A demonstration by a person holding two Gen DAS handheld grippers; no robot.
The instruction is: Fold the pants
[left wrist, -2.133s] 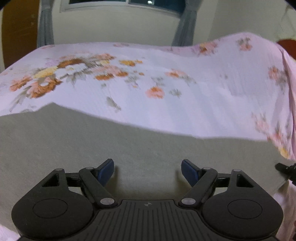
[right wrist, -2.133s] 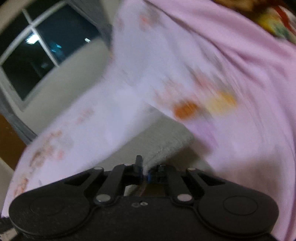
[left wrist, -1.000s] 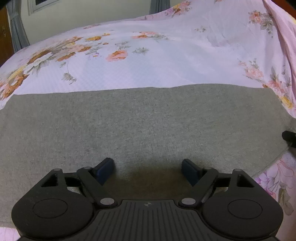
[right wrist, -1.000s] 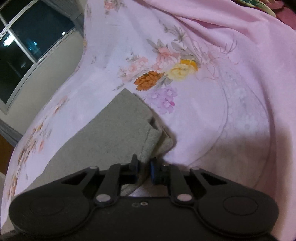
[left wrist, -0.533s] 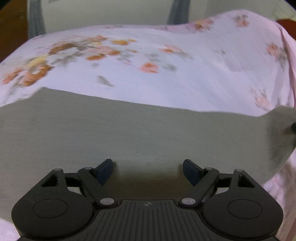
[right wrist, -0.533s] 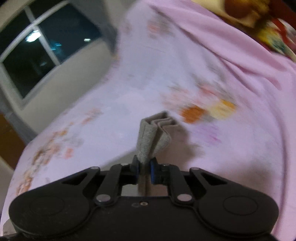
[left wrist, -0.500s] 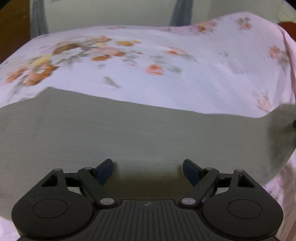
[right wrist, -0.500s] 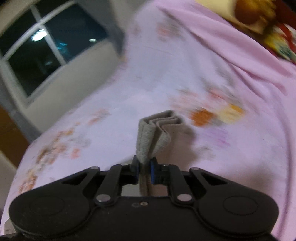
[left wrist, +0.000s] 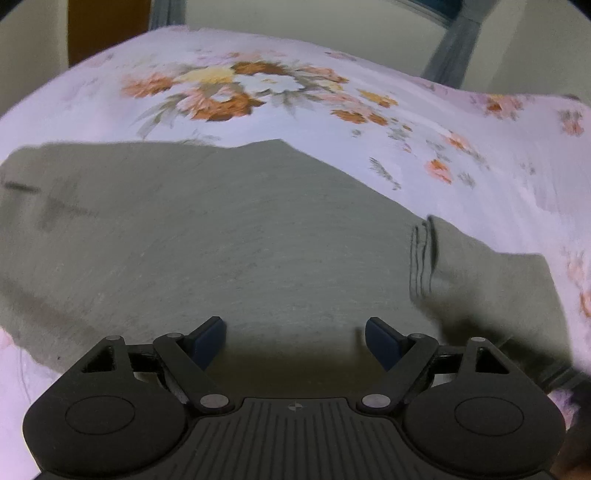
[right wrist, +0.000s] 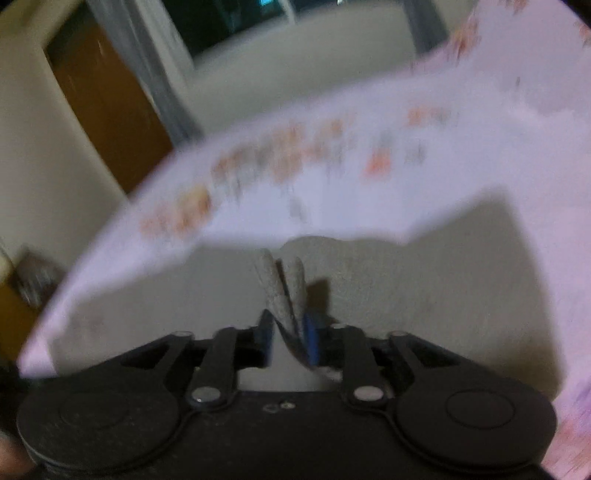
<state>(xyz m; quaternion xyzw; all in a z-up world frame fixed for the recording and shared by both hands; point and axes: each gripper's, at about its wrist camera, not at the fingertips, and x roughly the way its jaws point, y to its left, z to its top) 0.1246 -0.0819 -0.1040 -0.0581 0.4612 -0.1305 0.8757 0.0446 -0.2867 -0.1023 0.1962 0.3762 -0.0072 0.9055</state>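
Grey pants [left wrist: 229, 236] lie spread on a pink floral bedsheet [left wrist: 258, 92]. My left gripper [left wrist: 294, 338] is open and empty, low over the near part of the pants. A bunched leg end [left wrist: 423, 258] of the pants stands raised at the right in the left wrist view. My right gripper [right wrist: 289, 338] is shut on that layered leg end [right wrist: 282, 284] and holds it above the flat part of the pants [right wrist: 424, 280]. The right wrist view is blurred.
The bedsheet [right wrist: 295, 155] covers the bed all around the pants. A wooden door [right wrist: 107, 96], a curtain and a dark window stand behind the bed. A pale wall [left wrist: 332, 33] runs along the far side.
My right gripper has carried the leg end leftward over the flat pants, and both views have swung left. The leg end now shows at the right in the left wrist view. My left gripper stays open.
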